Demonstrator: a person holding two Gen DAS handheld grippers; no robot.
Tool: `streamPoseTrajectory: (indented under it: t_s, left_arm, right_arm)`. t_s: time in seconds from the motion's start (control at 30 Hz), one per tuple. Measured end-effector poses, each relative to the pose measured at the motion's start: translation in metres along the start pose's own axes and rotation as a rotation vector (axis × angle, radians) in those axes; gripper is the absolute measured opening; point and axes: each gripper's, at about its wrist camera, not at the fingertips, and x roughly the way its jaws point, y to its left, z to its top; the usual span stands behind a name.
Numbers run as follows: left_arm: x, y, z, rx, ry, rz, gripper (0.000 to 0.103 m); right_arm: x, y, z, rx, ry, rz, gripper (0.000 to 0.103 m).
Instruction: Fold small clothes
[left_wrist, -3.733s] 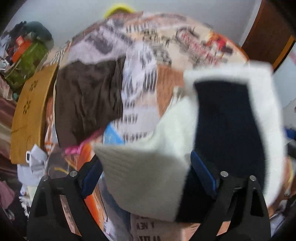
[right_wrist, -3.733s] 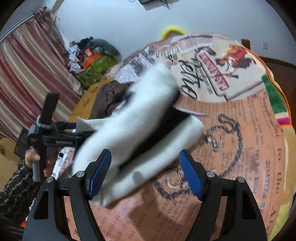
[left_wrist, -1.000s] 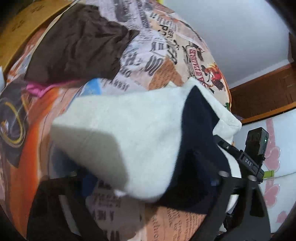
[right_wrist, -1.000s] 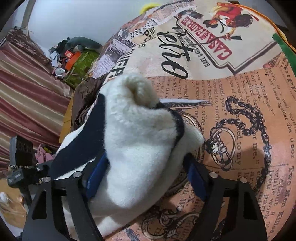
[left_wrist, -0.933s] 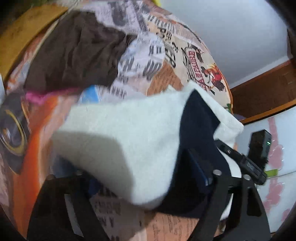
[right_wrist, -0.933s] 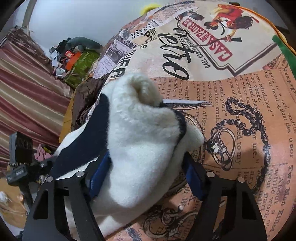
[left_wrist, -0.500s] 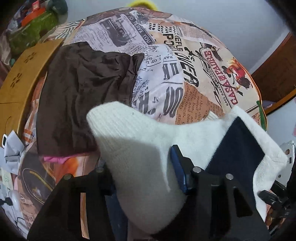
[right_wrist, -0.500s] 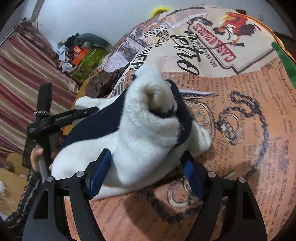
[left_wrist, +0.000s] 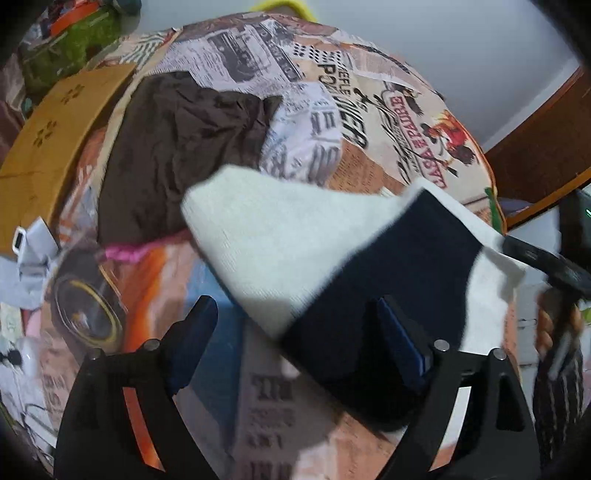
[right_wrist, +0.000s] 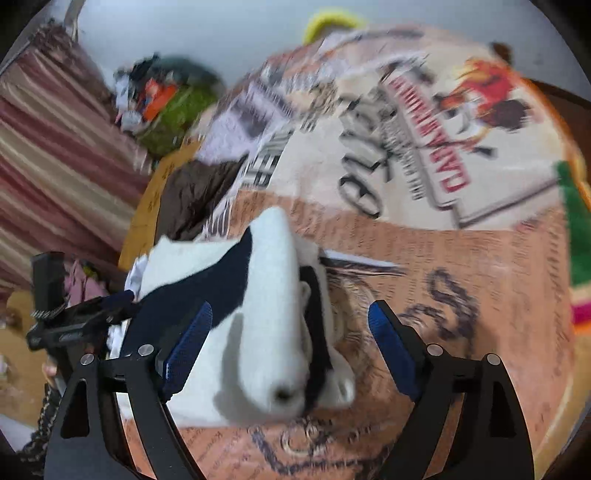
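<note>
A white fleecy garment with a navy band (left_wrist: 295, 236) lies bunched on the printed bed cover (left_wrist: 332, 110). My left gripper (left_wrist: 295, 339) hangs over its near edge. Its jaws are opening: the navy part lies against the right pad, and the left pad is free of cloth. In the right wrist view the same garment (right_wrist: 273, 295) rises as a rolled hump between the fingers of my right gripper (right_wrist: 290, 347). Those jaws are opening too, and the right pad stands clear over the cover. The left gripper (right_wrist: 62, 325) shows at the garment's far left side.
A crumpled brown garment (left_wrist: 177, 147) lies beyond the white one, with a pink strip (left_wrist: 125, 253) at its edge. An ochre wooden board (left_wrist: 48, 140) borders the bed on the left. Clutter (right_wrist: 166, 99) and a striped curtain (right_wrist: 55, 147) stand behind. Bare cover (right_wrist: 480, 277) spreads to the right.
Half a second ago the left jaws were narrow, with white cloth between them; now they stand wide. The right jaws have widened off the bundle, which has sunk and stretched out on the cover.
</note>
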Motion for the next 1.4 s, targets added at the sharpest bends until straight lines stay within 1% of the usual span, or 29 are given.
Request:
streamPoseTrajectory:
  t_s: [0.03,0.13,0.2,0.3,0.37,0.4,0.43,0.47,0.5,0.57,0.6,0.63,0.67,0.73,0.8,0.83,0.93,0.97,1.03,1.07,1.13,1.2,1.27,1.3,1.33,1.4]
  left_arm:
    - [0.0,-0.002,-0.004,-0.005,0.006,-0.013,0.089]
    - [0.004,-0.009,-0.013,-0.024,0.024,-0.05,0.089]
    - [0.007,-0.01,-0.014,-0.04,0.029,-0.074,0.089]
    - [0.015,-0.009,-0.012,-0.069,0.062,-0.136,0.089]
    - [0.022,-0.008,-0.009,-0.092,0.078,-0.166,0.089]
    - [0.024,-0.009,-0.007,-0.092,0.078,-0.169,0.089]
    - [0.026,-0.011,-0.006,-0.088,0.075,-0.169,0.089]
    - [0.027,-0.013,-0.006,-0.083,0.069,-0.168,0.089]
    - [0.028,-0.014,-0.006,-0.08,0.061,-0.167,0.089]
    - [0.028,-0.017,-0.005,-0.073,0.046,-0.163,0.085]
    - [0.028,-0.018,-0.004,-0.069,0.041,-0.162,0.082]
    - [0.026,-0.019,-0.002,-0.059,0.034,-0.164,0.076]
    - [0.024,-0.018,0.002,-0.051,0.027,-0.171,0.072]
    - [0.019,-0.015,0.01,-0.041,0.009,-0.181,0.057]
    - [0.02,-0.01,0.018,-0.045,0.016,-0.202,0.053]
    - [0.02,-0.008,0.021,-0.049,0.024,-0.207,0.052]
    - [0.022,-0.003,0.022,-0.06,0.04,-0.2,0.052]
    - [0.022,-0.001,0.019,-0.066,0.051,-0.195,0.054]
    - [0.02,0.001,0.012,-0.077,0.074,-0.185,0.063]
    - [0.018,0.002,0.007,-0.08,0.084,-0.186,0.065]
    - [0.015,-0.002,0.0,-0.062,0.096,-0.186,0.071]
    - [0.015,-0.008,-0.005,-0.037,0.1,-0.177,0.074]
    - [0.017,-0.015,-0.008,-0.01,0.095,-0.157,0.074]
    - [0.016,-0.017,-0.007,0.002,0.089,-0.157,0.07]
    - [0.014,-0.02,-0.005,0.018,0.08,-0.158,0.061]
    - [0.009,-0.021,-0.002,0.025,0.062,-0.156,0.05]
  right_arm:
    - [0.016,-0.002,0.005,-0.002,0.056,0.017,0.085]
    - [0.052,-0.008,0.006,-0.011,0.182,0.044,0.085]
    - [0.071,-0.014,0.002,0.004,0.246,0.104,0.084]
    - [0.082,-0.023,-0.001,0.038,0.261,0.207,0.085]
    - [0.087,-0.029,-0.003,0.064,0.272,0.251,0.084]
    - [0.089,-0.032,-0.005,0.081,0.27,0.27,0.082]
    - [0.089,-0.033,-0.007,0.09,0.268,0.291,0.074]
    - [0.09,-0.034,-0.009,0.1,0.268,0.316,0.069]
    - [0.09,-0.035,-0.01,0.115,0.264,0.326,0.067]
    - [0.09,-0.034,-0.013,0.128,0.252,0.331,0.062]
    - [0.089,-0.034,-0.015,0.136,0.245,0.332,0.059]
    - [0.087,-0.034,-0.017,0.148,0.24,0.335,0.056]
    - [0.086,-0.035,-0.017,0.16,0.238,0.34,0.054]
    - [0.081,-0.031,-0.019,0.172,0.233,0.338,0.05]
    - [0.072,-0.033,-0.024,0.17,0.224,0.329,0.047]
    - [0.069,-0.029,-0.026,0.166,0.217,0.321,0.046]
    - [0.059,-0.018,-0.029,0.131,0.189,0.288,0.043]
    - [0.056,-0.015,-0.031,0.123,0.178,0.276,0.042]
    - [0.053,-0.01,-0.034,0.11,0.166,0.26,0.042]
    - [0.051,-0.008,-0.036,0.096,0.16,0.245,0.042]
    - [0.049,-0.002,-0.039,0.071,0.146,0.221,0.041]
    - [0.048,0.001,-0.041,0.069,0.136,0.207,0.041]
    - [0.045,0.001,-0.04,0.077,0.123,0.198,0.04]
    - [0.044,0.002,-0.039,0.081,0.116,0.197,0.039]
    - [0.042,0.004,-0.037,0.082,0.11,0.196,0.038]
    - [0.034,0.011,-0.036,0.078,0.091,0.196,0.037]
